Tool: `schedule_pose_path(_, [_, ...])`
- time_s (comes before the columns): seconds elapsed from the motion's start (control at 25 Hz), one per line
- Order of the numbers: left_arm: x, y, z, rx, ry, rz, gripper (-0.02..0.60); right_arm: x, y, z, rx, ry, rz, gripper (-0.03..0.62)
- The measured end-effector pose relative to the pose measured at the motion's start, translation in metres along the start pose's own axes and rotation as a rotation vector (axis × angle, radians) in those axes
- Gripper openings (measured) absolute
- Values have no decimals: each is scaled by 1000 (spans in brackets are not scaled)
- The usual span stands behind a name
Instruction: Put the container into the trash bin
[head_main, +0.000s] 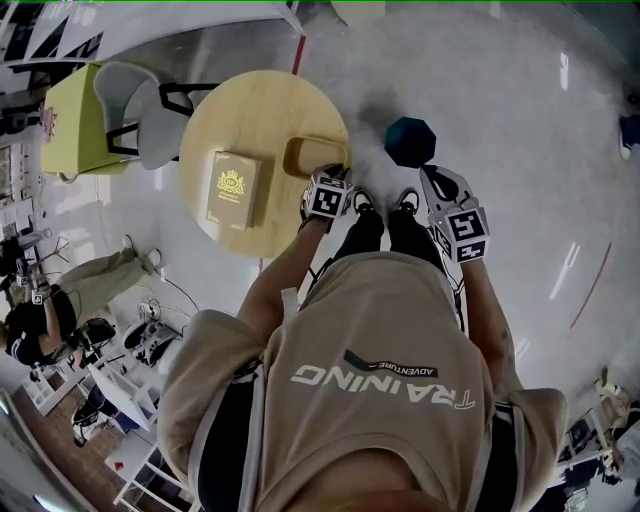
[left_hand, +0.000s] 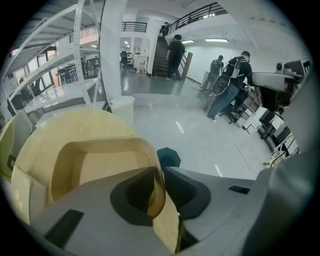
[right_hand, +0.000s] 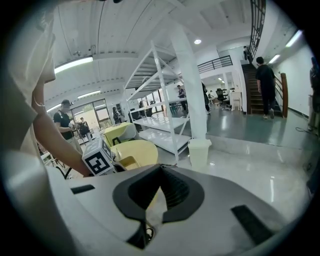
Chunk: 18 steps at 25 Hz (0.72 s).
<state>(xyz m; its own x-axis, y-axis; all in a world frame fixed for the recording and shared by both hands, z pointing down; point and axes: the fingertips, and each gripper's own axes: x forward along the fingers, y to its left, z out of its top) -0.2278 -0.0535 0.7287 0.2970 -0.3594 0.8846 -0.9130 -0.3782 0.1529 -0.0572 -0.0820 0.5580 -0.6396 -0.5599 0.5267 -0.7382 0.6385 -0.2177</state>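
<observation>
Legibly, "TRAINING ADVENTURE" across shirt (head_main: 383, 373)

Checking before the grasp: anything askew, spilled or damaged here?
Nothing stands out. The container sits upright and empty near the edge of the table, its wall between the closing jaws of the left gripper. The trash bin stands upright.

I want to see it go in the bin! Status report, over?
Left gripper closing round the wall of the container, at the table edge. Right gripper shut, empty. Dark bin on the floor, nothing between.
</observation>
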Motion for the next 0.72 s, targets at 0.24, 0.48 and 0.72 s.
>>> schedule_pose_path(0.24, [5,-3,-1,33,26,6,58,-2,-6,-1,1,2,-9,4])
schedule_pose_path(0.48, [-11,-4,12,62,-19,26,25,-8,0,-5,-5,11,10,3])
schedule_pose_path(0.72, [-54,-2,41,26,-148,34,21,-9,12,1,-40,1,24,3])
